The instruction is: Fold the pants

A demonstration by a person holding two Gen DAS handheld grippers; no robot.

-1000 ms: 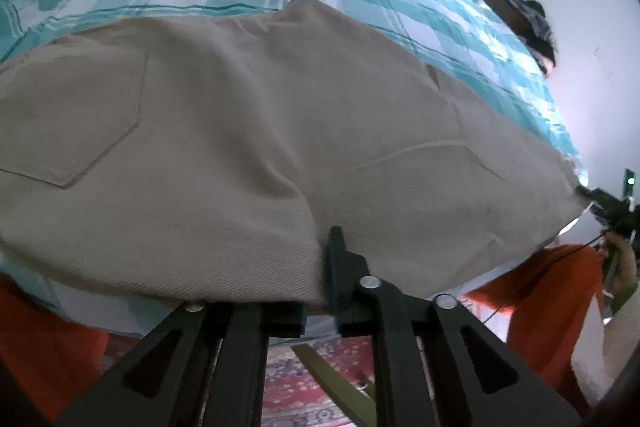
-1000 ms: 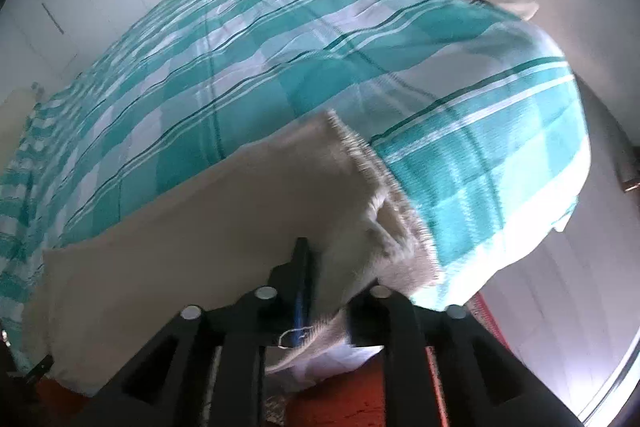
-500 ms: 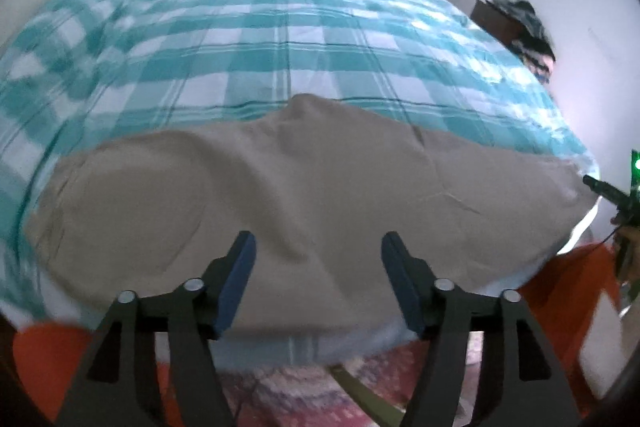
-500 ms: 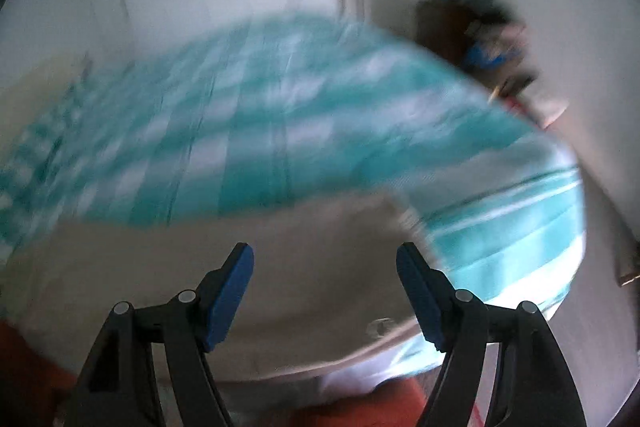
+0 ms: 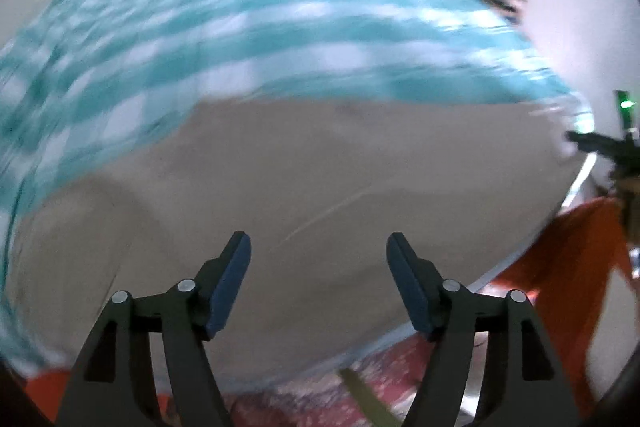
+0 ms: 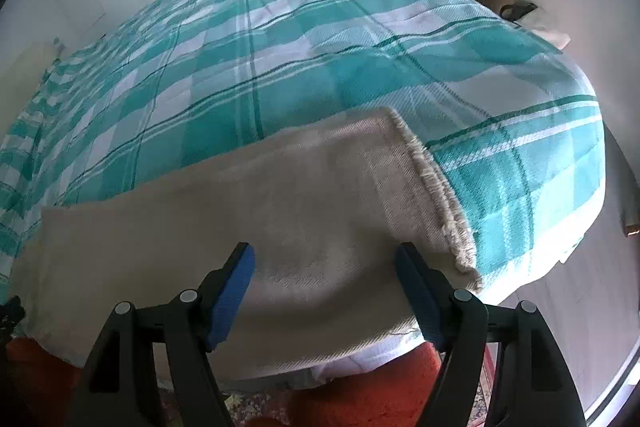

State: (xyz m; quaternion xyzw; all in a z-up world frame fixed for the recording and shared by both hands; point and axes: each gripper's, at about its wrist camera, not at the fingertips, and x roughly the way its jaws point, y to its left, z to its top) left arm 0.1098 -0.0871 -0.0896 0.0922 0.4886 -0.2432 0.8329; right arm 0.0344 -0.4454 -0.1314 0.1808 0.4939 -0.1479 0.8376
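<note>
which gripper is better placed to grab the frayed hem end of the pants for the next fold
Right gripper: open, with the frayed hem of the pants beside it. Left gripper faces the middle.

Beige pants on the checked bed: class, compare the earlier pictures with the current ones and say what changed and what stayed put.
Both grippers let go. The left gripper and right gripper, each clamped on the near edge of the pants a second ago, have just been opening and pulled back; nothing is between the jaws now. The pants stay spread along the near edge of the checked bedspread, frayed hem at the right.
</note>
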